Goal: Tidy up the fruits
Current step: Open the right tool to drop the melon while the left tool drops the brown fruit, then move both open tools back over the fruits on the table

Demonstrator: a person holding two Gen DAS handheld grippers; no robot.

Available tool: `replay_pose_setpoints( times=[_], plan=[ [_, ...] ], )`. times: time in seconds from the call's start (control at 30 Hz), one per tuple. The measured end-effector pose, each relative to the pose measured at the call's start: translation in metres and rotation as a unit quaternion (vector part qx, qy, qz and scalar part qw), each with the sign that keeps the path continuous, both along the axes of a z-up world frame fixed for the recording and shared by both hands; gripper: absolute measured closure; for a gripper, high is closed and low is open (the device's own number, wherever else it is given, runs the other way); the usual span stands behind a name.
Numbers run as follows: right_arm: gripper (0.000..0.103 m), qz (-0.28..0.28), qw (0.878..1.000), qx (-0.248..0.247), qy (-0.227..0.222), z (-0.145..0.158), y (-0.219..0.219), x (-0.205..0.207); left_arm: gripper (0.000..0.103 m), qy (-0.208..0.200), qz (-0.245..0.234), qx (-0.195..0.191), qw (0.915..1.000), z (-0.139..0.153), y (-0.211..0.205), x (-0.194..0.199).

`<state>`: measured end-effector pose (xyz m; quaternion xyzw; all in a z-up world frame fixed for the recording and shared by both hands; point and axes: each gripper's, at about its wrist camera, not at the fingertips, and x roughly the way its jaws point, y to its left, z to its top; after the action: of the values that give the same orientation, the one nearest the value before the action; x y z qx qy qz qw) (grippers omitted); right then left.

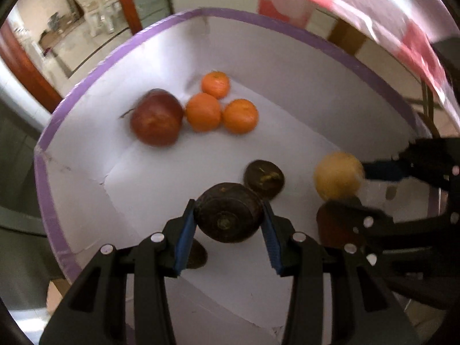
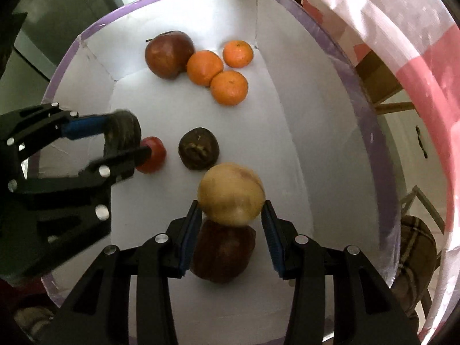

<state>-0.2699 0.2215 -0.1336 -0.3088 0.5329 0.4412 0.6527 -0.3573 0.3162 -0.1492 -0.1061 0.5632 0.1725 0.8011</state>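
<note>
Blue-padded fingers (image 1: 187, 235) of the left gripper (image 1: 228, 224) are narrowly apart and clamp a dark round fruit (image 1: 228, 215) at lower centre, above the white box floor (image 1: 161, 178). Likewise the right gripper (image 2: 231, 221) clamps a yellow fruit (image 2: 231, 194) over a red apple (image 2: 224, 250). Three oranges (image 2: 228, 87) lie at upper centre.

Beyond my view I see a reddish wooden door frame (image 1: 27, 66) and a pale tiled floor (image 1: 74, 38). A white carved chair (image 1: 95, 5) stands there, daylit.
</note>
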Motion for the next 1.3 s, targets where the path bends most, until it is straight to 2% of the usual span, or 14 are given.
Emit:
replay_pose_setpoints(
  times=[0.1,0.23,0.33,0.5,0.6,0.7,0.8,0.87,0.97,1.03,1.07,1.17,1.3],
  plan=[
    [0.059,-0.003,1.0,0.003,0.005,0.001,0.0,0.002,0.047,0.001,-0.014,0.006,0.9999,0.0,-0.005,0.004],
    [0.054,0.0,1.0,0.01,0.004,0.004,-0.001,-0.002,0.037,-0.001,0.002,-0.006,1.0,0.0,0.001,0.0],
    [0.054,-0.003,1.0,0.019,0.006,0.012,-0.006,0.0,0.033,-0.006,0.009,-0.02,0.9997,0.001,0.004,0.0],
    [0.054,-0.006,1.0,0.03,0.004,0.018,-0.009,-0.001,0.026,-0.017,0.012,-0.019,0.9996,0.007,0.005,-0.002],
    [0.053,-0.007,0.999,0.037,0.004,0.024,-0.014,0.0,0.02,-0.027,0.02,0.002,0.9994,0.012,0.005,-0.003],
    [0.048,-0.004,0.999,0.045,-0.002,0.033,-0.018,-0.003,0.014,-0.044,0.033,0.053,0.9971,0.025,0.007,-0.003],
    [0.048,0.011,0.998,0.054,-0.011,0.043,-0.019,-0.011,0.013,-0.075,0.059,0.095,0.991,0.047,0.015,-0.006],
    [0.048,0.025,0.997,0.064,-0.018,0.053,-0.02,-0.018,0.008,-0.108,0.097,0.115,0.9827,0.067,0.024,-0.011],
    [0.045,0.05,0.995,0.087,-0.026,0.073,-0.024,-0.028,0.004,-0.166,0.162,0.12,0.9654,0.098,0.047,-0.019],
    [0.041,0.066,0.991,0.111,-0.04,0.092,-0.028,-0.034,0.002,-0.208,0.198,0.113,0.9514,0.121,0.056,-0.021],
    [0.039,0.071,0.988,0.126,-0.048,0.102,-0.031,-0.036,0.002,-0.22,0.206,0.112,0.947,0.13,0.058,-0.019],
    [0.034,0.072,0.979,0.173,-0.085,0.141,-0.05,-0.035,0.002,-0.245,0.192,0.118,0.9432,0.16,0.055,0.002],
    [0.029,0.005,0.957,0.25,-0.148,0.193,-0.096,-0.011,0.002,-0.272,0.152,0.122,0.9423,0.199,0.03,0.044]
  ],
)
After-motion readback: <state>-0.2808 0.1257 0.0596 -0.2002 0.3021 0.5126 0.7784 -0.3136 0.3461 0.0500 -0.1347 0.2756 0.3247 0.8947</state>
